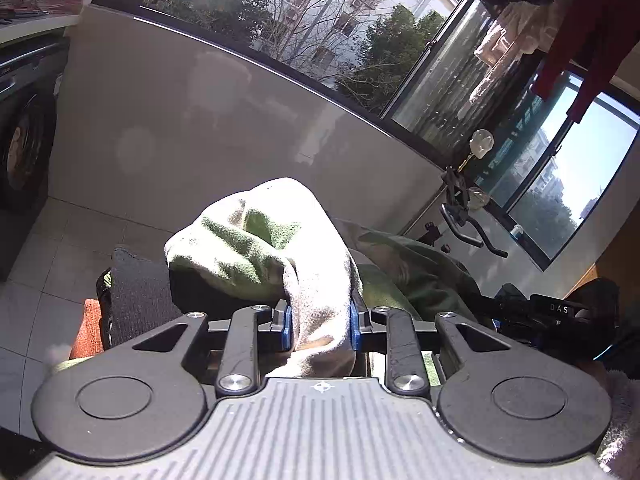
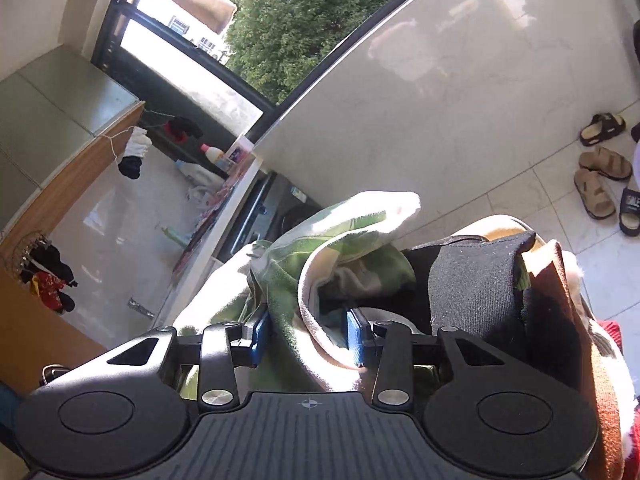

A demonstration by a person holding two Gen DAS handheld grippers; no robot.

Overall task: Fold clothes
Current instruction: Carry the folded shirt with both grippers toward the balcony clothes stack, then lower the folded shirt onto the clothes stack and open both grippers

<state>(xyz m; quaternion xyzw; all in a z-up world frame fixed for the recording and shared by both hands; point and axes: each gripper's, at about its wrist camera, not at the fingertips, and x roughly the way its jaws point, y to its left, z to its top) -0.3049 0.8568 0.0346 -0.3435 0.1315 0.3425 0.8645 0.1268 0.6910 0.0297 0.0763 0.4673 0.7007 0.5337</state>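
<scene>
Left wrist view is showing my left tool (image 1: 322, 326) pinching a bunched fold of the green and cream garment (image 1: 280, 248) between its blue pads, the cloth rising from the jaws into the middle of the frame and trailing off to the right. Right wrist view is showing the right tool (image 2: 308, 338) with the same garment (image 2: 320, 256) lying between its pads; the left pad is pressing on the cloth, and the right one seems to be touching it too, so I am reading this as a narrow hold. Both tools are gripping it, so neither hand is nearer. I am judging the garment's long run to be stretching between the two tools. A black cloth (image 2: 472, 280) is lying just right of it. No container is showing.
</scene>
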